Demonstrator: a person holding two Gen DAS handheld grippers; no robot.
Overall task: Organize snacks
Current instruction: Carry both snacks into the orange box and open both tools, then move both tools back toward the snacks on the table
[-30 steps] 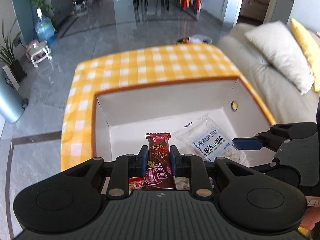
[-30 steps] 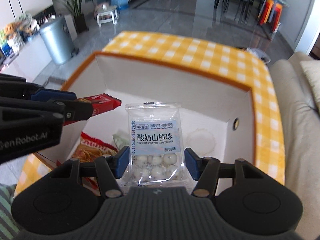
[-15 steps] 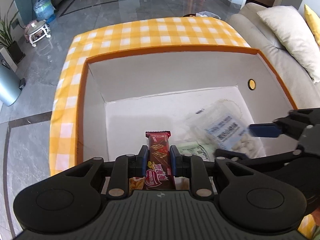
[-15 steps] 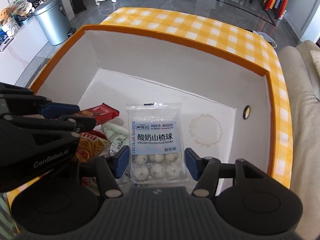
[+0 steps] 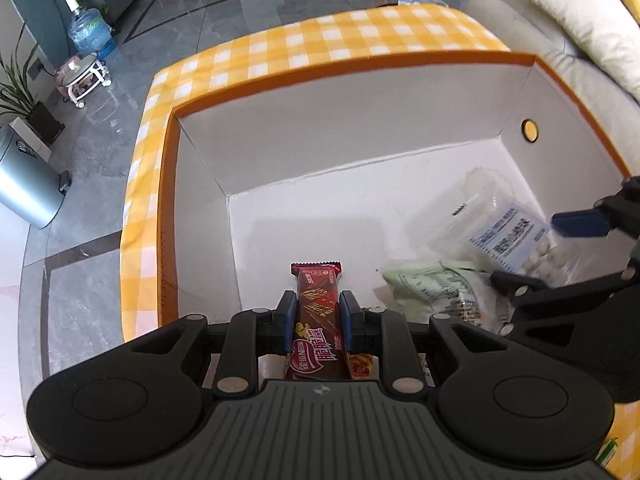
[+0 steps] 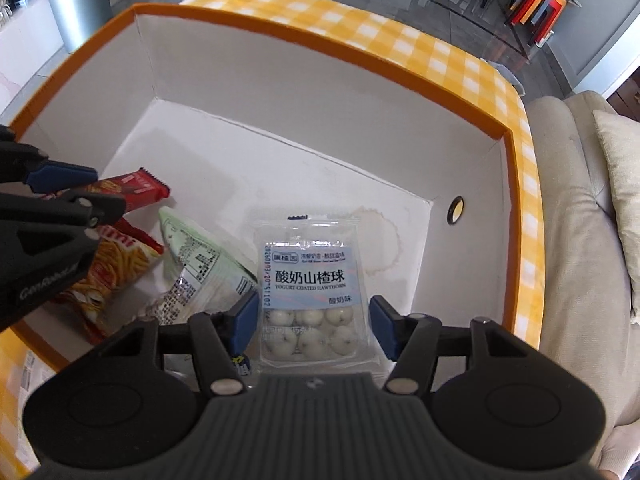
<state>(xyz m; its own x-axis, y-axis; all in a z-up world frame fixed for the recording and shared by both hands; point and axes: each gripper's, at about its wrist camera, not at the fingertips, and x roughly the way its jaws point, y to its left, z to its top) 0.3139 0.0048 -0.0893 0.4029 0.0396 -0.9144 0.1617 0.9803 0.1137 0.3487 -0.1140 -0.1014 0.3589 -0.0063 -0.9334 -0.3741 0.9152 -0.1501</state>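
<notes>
My left gripper [image 5: 318,316] is shut on a dark red chocolate wafer bar [image 5: 318,322], held low inside the white box [image 5: 320,152] with an orange rim. The bar also shows in the right wrist view [image 6: 136,190]. My right gripper [image 6: 313,324] holds a clear packet of yogurt-coated hawthorn balls [image 6: 310,292] between its blue pads, inside the box at the right; the packet also shows in the left wrist view [image 5: 516,240]. On the box floor lie a pale green snack bag [image 6: 200,268] and a red-orange fries packet [image 6: 116,264].
The box stands on a yellow-and-white checked tablecloth [image 5: 328,44]. A beige sofa [image 6: 580,240] with cushions is on the right. A grey bin [image 5: 24,184] stands on the floor at the left. The box's right wall has a round hole [image 6: 456,209].
Both grippers have moved down into the box with their snacks. The green bag and the fries packet on the box floor have come into fuller view.
</notes>
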